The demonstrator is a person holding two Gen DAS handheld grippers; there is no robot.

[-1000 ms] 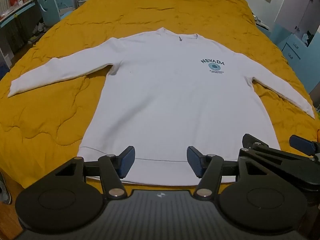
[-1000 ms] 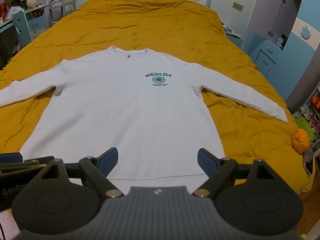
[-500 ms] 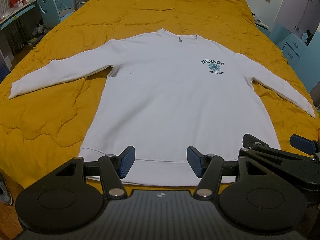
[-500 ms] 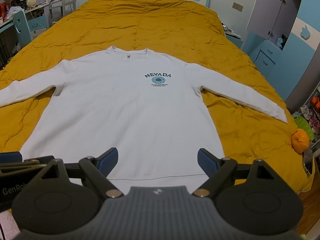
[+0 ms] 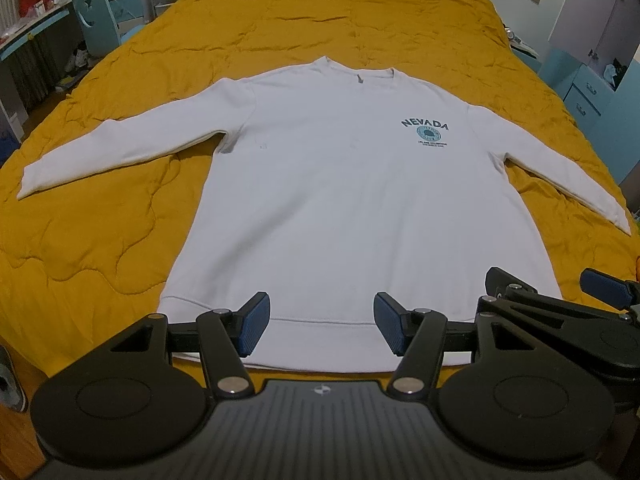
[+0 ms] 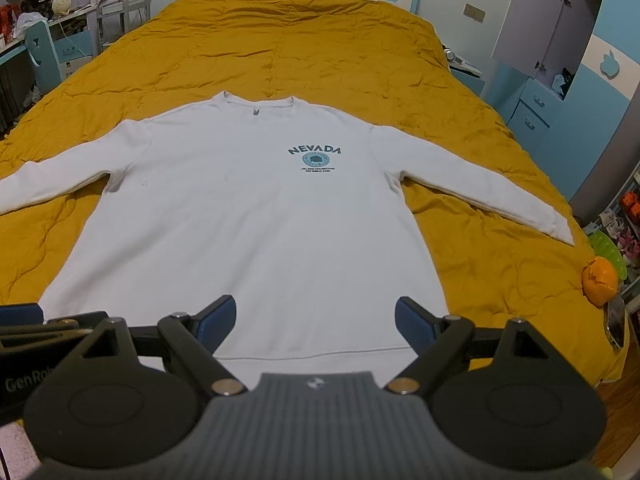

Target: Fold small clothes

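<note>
1. The white sweatshirt (image 5: 352,200) lies flat and face up on the mustard quilt (image 5: 100,240), neck away from the person and hem nearest. Both sleeves are spread wide to either side. Nothing is folded yet, so I'd say this is the very start.

2. The left gripper (image 5: 318,330) hangs above the hem with its blue pads well apart and nothing between them. The hem band sits just ahead of and under its fingertips. The left hem corner lies off to the outer side of its left finger.

3. The right gripper (image 6: 316,320) is likewise spread wide and empty, poised over the right half of the hem. The right hem corner lies just beyond its right finger (image 6: 416,326).

4. The first move is probably a sleeve or a side fold. For the left sleeve (image 5: 132,152), the left gripper has to travel far forward and outward from where its fingers now point. The right sleeve (image 6: 480,184) sits just as far ahead and outward of the right fingers.

5. To do it well, I'd pinch only the sweatshirt's edge, coming in low and flat. The quilt is soft and puckered, so a deep bite could grab it too.

6. Lift both ends evenly so the fabric carries over without dragging the body askew.
</note>
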